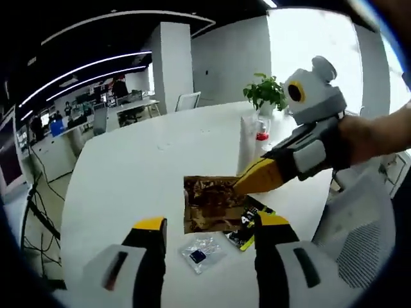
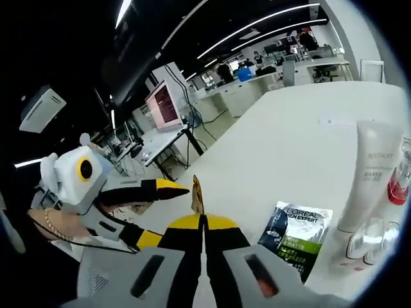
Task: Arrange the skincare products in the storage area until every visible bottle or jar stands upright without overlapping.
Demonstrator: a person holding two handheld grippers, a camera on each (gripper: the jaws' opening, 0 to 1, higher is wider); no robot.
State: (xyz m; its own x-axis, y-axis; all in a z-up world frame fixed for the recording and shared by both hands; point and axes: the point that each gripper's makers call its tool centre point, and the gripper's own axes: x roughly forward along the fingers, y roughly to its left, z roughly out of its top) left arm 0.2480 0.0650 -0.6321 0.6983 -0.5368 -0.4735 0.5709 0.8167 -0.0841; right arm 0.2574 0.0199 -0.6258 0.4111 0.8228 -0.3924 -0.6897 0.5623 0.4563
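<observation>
A gold foil sachet [image 1: 212, 204] hangs just above the white table [image 1: 141, 167]. My right gripper [image 1: 255, 179] comes in from the right and is shut on its upper right corner. In the right gripper view that sachet [image 2: 196, 194] shows edge-on as a thin strip rising from my shut right gripper [image 2: 204, 222]. My left gripper [image 1: 212, 223] stands open below the sachet, touching nothing; it appears as the left gripper [image 2: 162, 212] beside the sachet. A white tube [image 2: 372, 173] stands upright with a red-capped bottle [image 2: 399, 186] and clear jars [image 2: 366, 242].
A dark L'Oreal sachet [image 2: 295, 234] lies flat near the tube; it is the dark sachet [image 1: 247, 234] by a small clear packet [image 1: 199, 253]. A potted plant [image 1: 266, 93] stands at the far edge. An office chair [image 1: 359, 231] is at the right.
</observation>
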